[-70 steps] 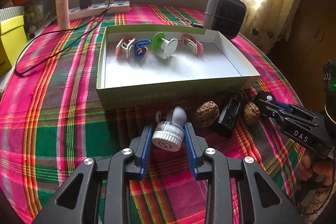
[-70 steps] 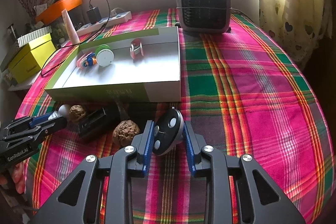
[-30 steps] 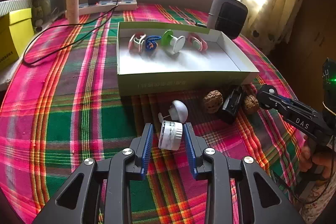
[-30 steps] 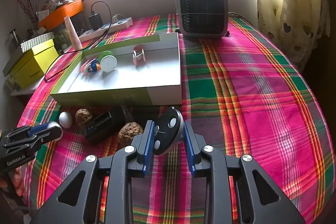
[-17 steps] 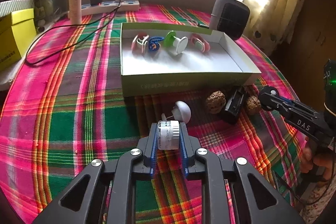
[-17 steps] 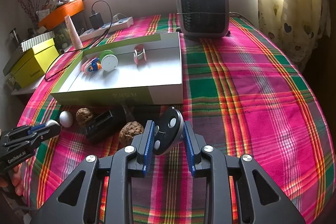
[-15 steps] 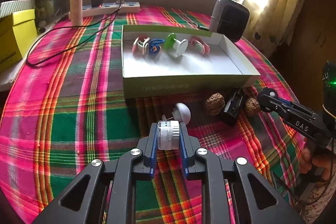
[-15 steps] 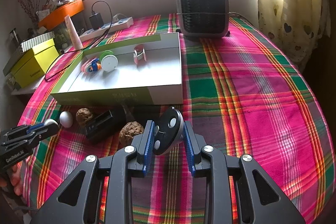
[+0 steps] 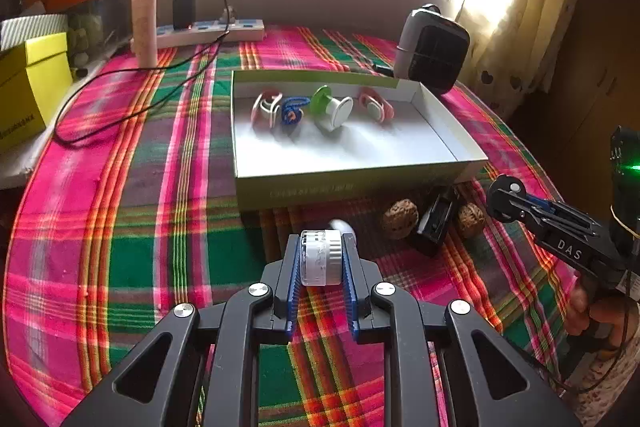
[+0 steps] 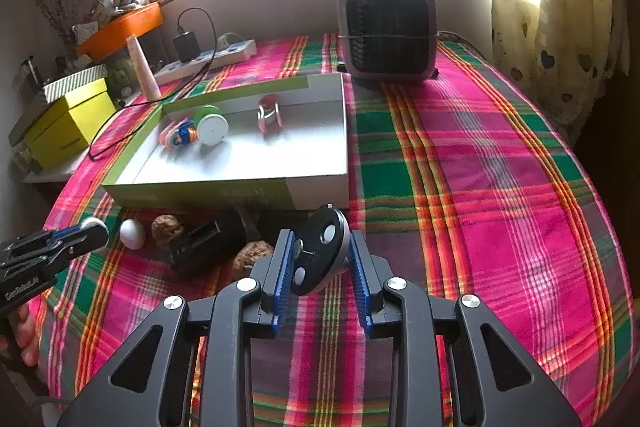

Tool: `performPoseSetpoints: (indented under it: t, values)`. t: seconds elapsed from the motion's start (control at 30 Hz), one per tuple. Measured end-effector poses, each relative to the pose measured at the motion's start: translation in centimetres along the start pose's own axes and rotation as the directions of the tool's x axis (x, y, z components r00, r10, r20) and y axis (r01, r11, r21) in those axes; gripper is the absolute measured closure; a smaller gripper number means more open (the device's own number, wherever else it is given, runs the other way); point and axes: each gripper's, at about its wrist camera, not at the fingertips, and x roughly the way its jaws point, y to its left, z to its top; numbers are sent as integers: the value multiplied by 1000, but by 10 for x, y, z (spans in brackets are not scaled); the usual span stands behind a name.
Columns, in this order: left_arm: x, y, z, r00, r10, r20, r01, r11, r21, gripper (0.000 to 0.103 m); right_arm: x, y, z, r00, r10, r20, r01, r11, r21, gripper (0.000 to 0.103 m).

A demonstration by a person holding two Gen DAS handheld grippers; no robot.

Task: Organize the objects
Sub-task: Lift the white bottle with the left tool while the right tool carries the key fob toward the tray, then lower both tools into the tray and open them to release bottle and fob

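Note:
My left gripper (image 9: 321, 259) is shut on a small white ribbed cylinder (image 9: 320, 257) and holds it above the plaid cloth, in front of the green-sided box (image 9: 352, 183). My right gripper (image 10: 320, 257) is shut on a black disc with white dots (image 10: 318, 251), also in front of the box (image 10: 224, 193). The box holds a pink clip (image 9: 265, 108), a blue piece (image 9: 292, 110), a green-and-white spool (image 9: 332, 107) and a red clip (image 9: 376, 105). A white egg-shaped piece (image 10: 132, 233), two walnuts (image 9: 400, 224) and a black block (image 9: 434, 223) lie by the box front.
A grey heater (image 10: 386, 31) stands behind the box. A power strip with a charger and cable (image 9: 208, 29), a tube (image 9: 144, 21) and a yellow box (image 9: 28, 87) are at the far left. The round table drops off at the right.
My left gripper closed on the white cylinder, then lifted it off the cloth and moved toward the box. The right gripper has kept hold of the black disc and hardly moved.

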Motion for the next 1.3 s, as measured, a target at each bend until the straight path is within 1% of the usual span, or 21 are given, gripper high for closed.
performPoseSetpoints:
  t: [0.27,0.57,0.97,1.3]
  values:
    - [-1,-2,16,1000,-1,20,1,1000,8,86,-5,6,16,1000,15,24,-15,999,-30,74]
    - [9,-1,35,1000,6,27,-6,1000,18,86,3,12,36,999,34,35,-32,998,-60,74]
    - [27,4,60,999,12,33,-12,1000,9,86,23,17,63,999,47,27,-44,994,-97,74]
    - [49,10,77,999,31,16,-31,999,7,86,56,17,84,999,43,-8,-44,992,-119,74]
